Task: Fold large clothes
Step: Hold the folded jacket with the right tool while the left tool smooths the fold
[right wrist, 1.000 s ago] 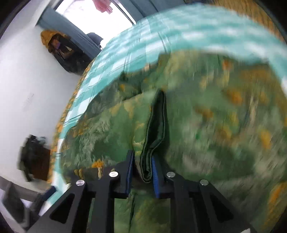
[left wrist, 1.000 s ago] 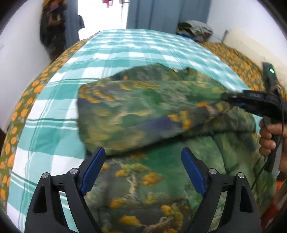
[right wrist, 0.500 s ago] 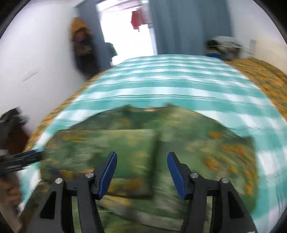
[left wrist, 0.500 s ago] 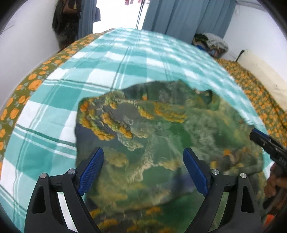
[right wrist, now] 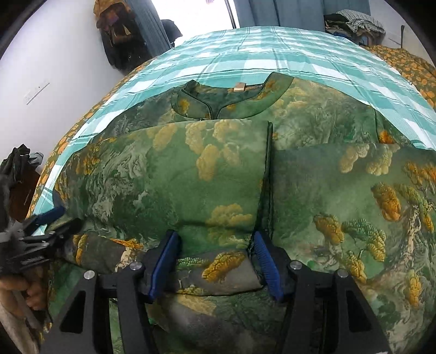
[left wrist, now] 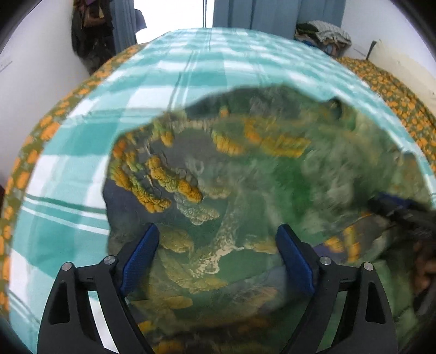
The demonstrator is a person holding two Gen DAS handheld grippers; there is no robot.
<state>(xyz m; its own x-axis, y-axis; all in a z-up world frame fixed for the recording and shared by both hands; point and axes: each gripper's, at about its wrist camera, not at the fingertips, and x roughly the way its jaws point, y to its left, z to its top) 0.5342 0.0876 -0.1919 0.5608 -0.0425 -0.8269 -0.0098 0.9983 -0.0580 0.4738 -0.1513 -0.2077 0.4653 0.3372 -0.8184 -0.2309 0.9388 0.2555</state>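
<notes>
The green printed garment (right wrist: pixel 218 168) is lying folded on the checked bedsheet (right wrist: pixel 286 57), collar toward its far edge. Both the left gripper (left wrist: pixel 216 258) and the right gripper (right wrist: pixel 215 258) are hovering over it with jaws apart, gripping nothing.

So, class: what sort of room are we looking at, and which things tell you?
Most likely a bedroom: a bed with a teal checked sheet, curtains by a bright opening, clothes hanging on the wall.

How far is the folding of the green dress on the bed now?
Done: the green dress lies on the checked sheet with both side parts folded inward, meeting at a middle seam under the collar. In hand: nothing; the right claw and left claw are open over it. Left: probably folding the length up.
</notes>
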